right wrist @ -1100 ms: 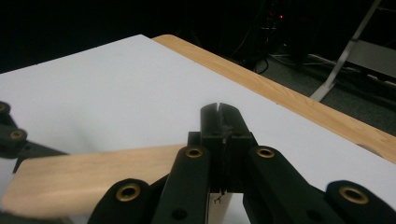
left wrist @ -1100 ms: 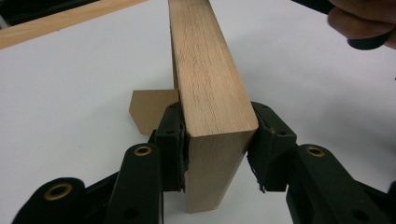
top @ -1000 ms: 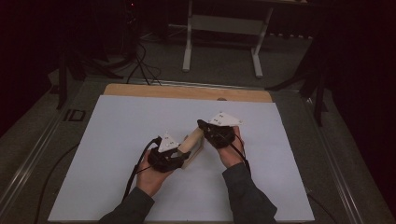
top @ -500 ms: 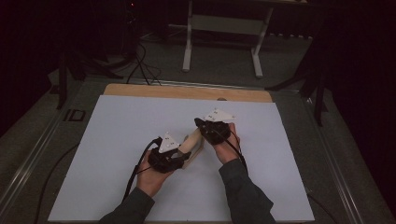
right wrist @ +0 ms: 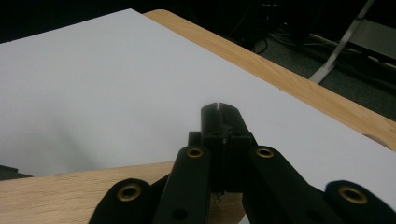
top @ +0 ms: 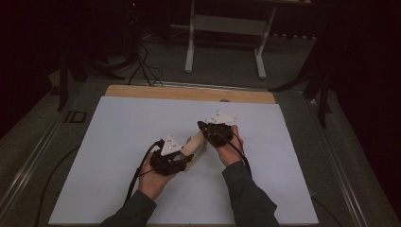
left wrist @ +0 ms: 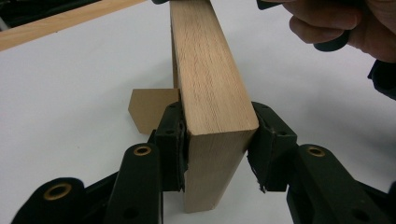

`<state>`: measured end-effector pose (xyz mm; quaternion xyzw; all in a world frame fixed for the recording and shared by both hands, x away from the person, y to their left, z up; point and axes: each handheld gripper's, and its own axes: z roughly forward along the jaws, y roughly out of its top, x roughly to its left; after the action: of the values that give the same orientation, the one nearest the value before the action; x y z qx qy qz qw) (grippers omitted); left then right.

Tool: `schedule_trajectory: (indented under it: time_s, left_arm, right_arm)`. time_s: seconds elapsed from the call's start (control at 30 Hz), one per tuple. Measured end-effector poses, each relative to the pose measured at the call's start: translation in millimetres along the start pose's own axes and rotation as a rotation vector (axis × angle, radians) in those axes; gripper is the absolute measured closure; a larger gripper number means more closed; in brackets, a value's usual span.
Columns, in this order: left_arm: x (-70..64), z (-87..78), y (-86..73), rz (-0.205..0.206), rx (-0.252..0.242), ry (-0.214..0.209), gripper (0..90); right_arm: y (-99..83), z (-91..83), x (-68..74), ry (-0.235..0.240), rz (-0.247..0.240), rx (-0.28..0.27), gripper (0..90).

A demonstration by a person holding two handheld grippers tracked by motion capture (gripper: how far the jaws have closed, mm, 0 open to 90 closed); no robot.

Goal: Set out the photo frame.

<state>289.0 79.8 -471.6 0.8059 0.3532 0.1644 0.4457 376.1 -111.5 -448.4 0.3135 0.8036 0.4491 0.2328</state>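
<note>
Showing on the dark floor strip left of the table (top: 142, 91) in the high view are pale block marks that look like "ID"; no other writing can be read.

Clamping one end of a wooden block (left wrist: 210, 88), the left gripper (left wrist: 217, 144) is pressing its two black jaws flat against the block's opposite faces, as the left gripper view is showing close up. The block is running away from that camera toward the person's right hand (left wrist: 345, 23), with its near end standing above the white sheet (left wrist: 70, 79). A small tan piece with a clipped corner (left wrist: 152, 107) is lying on the sheet just behind the left jaw. The block is pale, with fine straight grain, square edges and a smooth sawn end.

In the high view the block (top: 193, 144) is lying between the two hands near the middle of the sheet, the left gripper (top: 177, 158) at its near end and the right gripper (top: 208, 130) at its far end.

In the right gripper view the right gripper (right wrist: 223, 122) is holding its jaws closed together, tips meeting with nothing between them. A wooden surface (right wrist: 60, 191) is passing under the jaws; whether they are touching it cannot be told. The table's bare wooden edge is running along the far side of the matte sheet.
</note>
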Motion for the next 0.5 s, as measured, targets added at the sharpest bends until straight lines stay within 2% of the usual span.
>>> schedule_trajectory:
  time_s: [0.5]
  left_arm:
    - [3.9,-2.7,-1.0,0.003,0.005,0.010,59.1]
  right_arm:
    - [-1.4,-7.2,-0.7,-0.011,-0.008,0.025,90.0]
